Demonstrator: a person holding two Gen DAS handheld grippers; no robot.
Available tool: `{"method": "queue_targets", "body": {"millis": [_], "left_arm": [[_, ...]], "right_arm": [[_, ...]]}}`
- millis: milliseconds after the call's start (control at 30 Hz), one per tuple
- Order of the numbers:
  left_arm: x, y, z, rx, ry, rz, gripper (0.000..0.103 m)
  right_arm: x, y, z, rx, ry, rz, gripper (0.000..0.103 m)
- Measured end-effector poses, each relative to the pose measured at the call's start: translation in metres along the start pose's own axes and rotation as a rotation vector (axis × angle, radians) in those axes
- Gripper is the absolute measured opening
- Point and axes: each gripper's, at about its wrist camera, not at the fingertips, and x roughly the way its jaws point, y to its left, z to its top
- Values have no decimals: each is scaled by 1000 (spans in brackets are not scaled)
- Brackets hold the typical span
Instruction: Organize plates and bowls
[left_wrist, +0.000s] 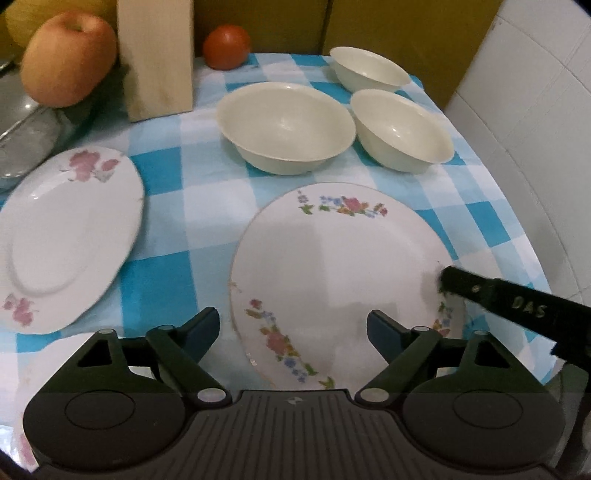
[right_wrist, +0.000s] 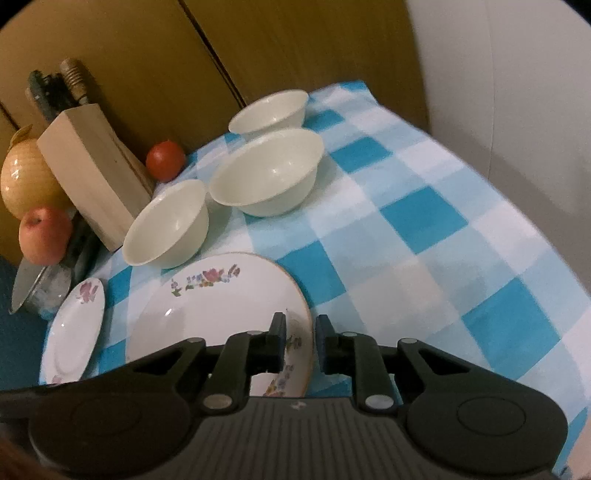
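A round floral plate (left_wrist: 332, 266) lies on the blue checked cloth; it also shows in the right wrist view (right_wrist: 207, 317). My right gripper (right_wrist: 301, 343) has its fingers on either side of the plate's right rim, nearly closed on it; one finger reaches over the rim in the left wrist view (left_wrist: 480, 291). My left gripper (left_wrist: 293, 332) is open and empty above the plate's near edge. An oval pink-flowered plate (left_wrist: 70, 232) lies to the left (right_wrist: 74, 332). Three cream bowls (left_wrist: 286, 125) (left_wrist: 402, 129) (left_wrist: 369, 72) stand behind.
A wooden knife block (left_wrist: 159, 55), an apple (left_wrist: 66, 55) and a tomato (left_wrist: 226, 46) stand at the back left. A glass dish (left_wrist: 26, 144) is at the far left. Another white plate's edge (left_wrist: 44, 365) shows under my left gripper. The table edge (left_wrist: 517, 206) runs along the right.
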Motion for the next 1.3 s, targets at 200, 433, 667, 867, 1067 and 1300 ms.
{"method": "queue_targets", "body": {"millis": [200, 433, 667, 867, 1067, 1300], "left_arm": [[-7, 16, -2, -47, -6, 45, 92], [-26, 22, -6, -54, -62, 105, 96], [-36, 33, -15, -73, -69, 115, 97], [-44, 46, -19, -106, -78, 126, 97], [-48, 56, -23, -122, -77, 141, 98], [-54, 78, -32, -173, -74, 162, 98]], "right_arm": [[-12, 16, -5, -63, -23, 37, 23], [-9, 43, -13, -114, 4, 101, 28], [0, 57, -14, -129, 5, 101, 32], [3, 66, -17, -144, 17, 114, 32], [5, 80, -24, -176, 34, 148, 34], [9, 94, -33, -217, 67, 190, 37]]}}
